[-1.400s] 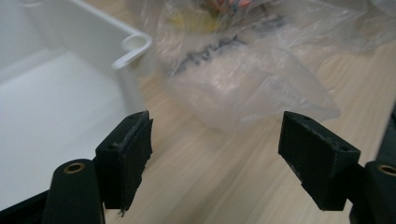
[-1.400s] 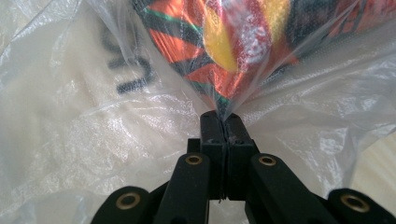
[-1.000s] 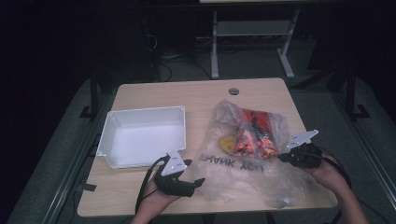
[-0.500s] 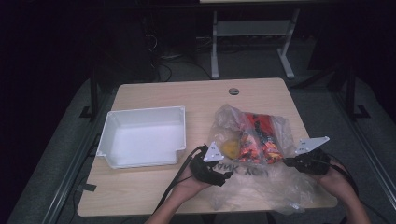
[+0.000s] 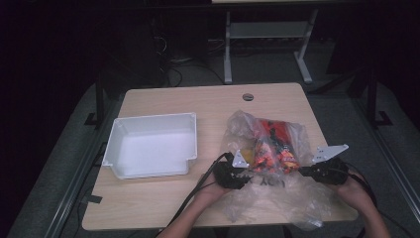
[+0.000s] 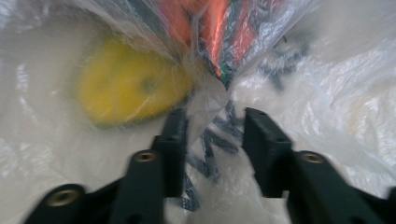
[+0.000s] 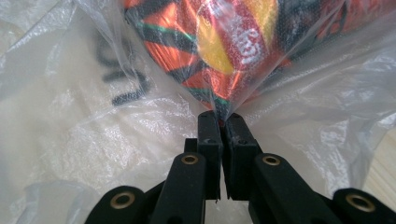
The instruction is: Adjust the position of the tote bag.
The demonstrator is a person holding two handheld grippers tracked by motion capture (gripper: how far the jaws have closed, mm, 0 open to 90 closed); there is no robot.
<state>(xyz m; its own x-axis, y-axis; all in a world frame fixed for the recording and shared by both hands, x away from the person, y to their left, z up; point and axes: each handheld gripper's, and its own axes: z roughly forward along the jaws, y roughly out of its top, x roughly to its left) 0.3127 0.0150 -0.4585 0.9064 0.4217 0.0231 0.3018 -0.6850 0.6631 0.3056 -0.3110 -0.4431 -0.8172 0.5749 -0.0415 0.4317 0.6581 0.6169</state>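
Note:
A clear plastic bag (image 5: 292,198) with black lettering lies on the right half of the table (image 5: 198,99). It holds orange-red snack packets (image 5: 272,144). My left gripper (image 5: 246,172) is at the bag's left side. In the left gripper view its jaws (image 6: 212,135) have just been closing; a fold of bag film stands in the gap between them, below a yellow round print (image 6: 126,86), and the pads are still apart. My right gripper (image 5: 303,170) is at the bag's right side. In the right gripper view it (image 7: 223,119) is shut on the film just under a snack packet (image 7: 219,42).
A white tray (image 5: 153,117) with nothing in it sits on the left half of the table. A round cable hole (image 5: 248,96) is near the far edge. Behind the table stands a grey metal frame (image 5: 267,34) on a dark floor.
My left gripper has moved right from beside the tray to the bag's left side, and its jaws have narrowed. The bag has bunched up between the two grippers. The right gripper has stayed put.

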